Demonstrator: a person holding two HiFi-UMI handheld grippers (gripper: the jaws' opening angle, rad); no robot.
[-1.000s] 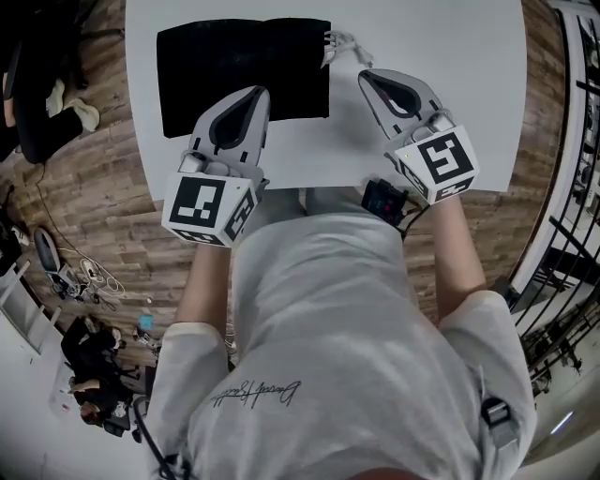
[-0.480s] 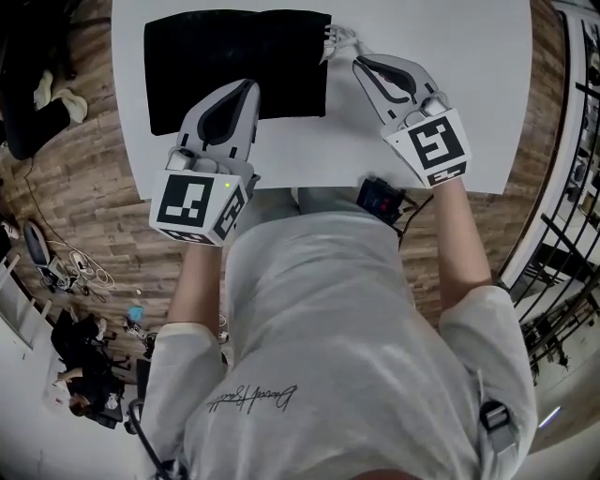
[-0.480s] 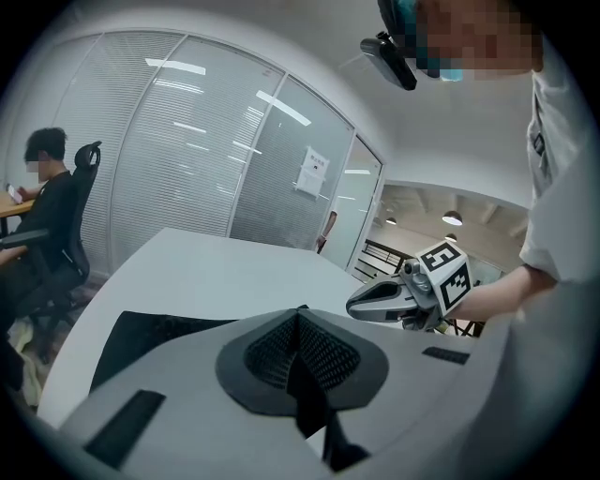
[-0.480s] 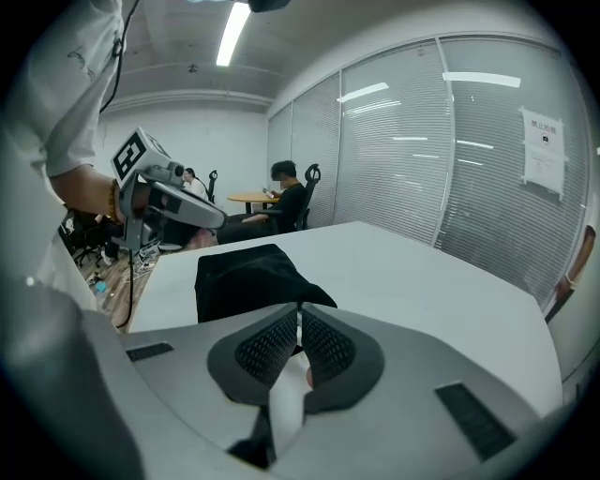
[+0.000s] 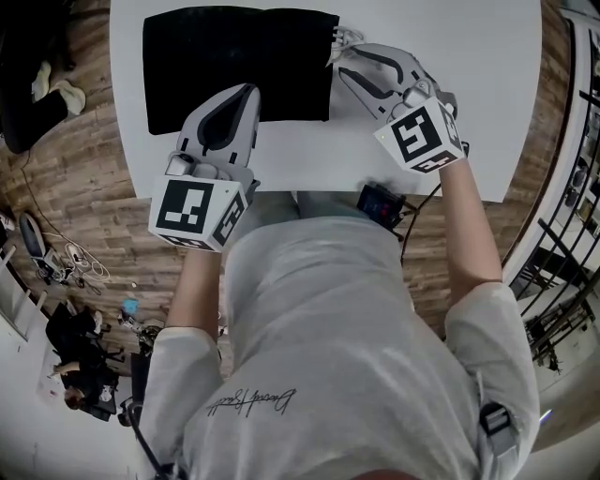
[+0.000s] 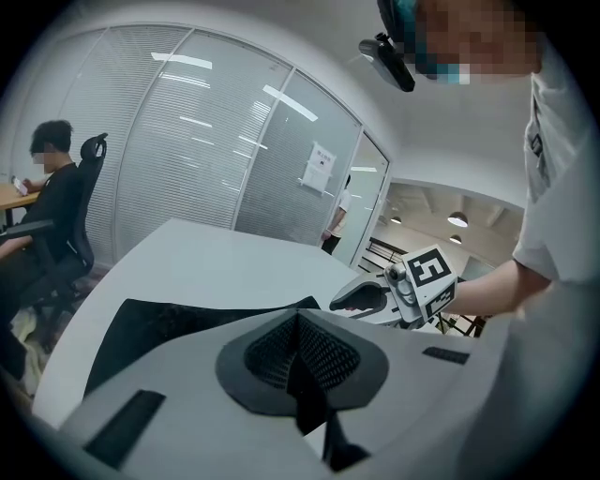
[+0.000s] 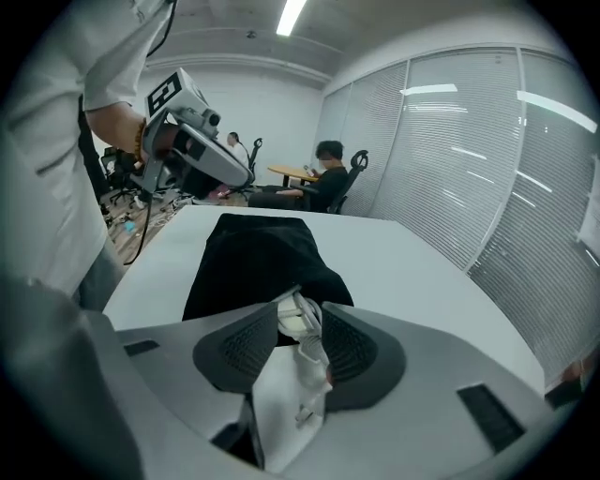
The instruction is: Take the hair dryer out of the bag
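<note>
Grey jaws on our right gripper (image 7: 298, 317) have just been opening, apart now around the white cord (image 7: 292, 326) at the mouth of the black bag (image 5: 234, 56), our left gripper (image 6: 298, 317) hovers pinched together on nothing over it, and the hair dryer, we reckon, sits inside, not yet out.

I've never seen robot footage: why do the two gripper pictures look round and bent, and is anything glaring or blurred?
Left gripper view: fisheye lens, dark corners, glass wall bowed, a mosaic patch over a face. Right gripper view: same bending, ceiling light glares. Head view: even light, sharp, but the black bag shows no detail on the white table.
</note>
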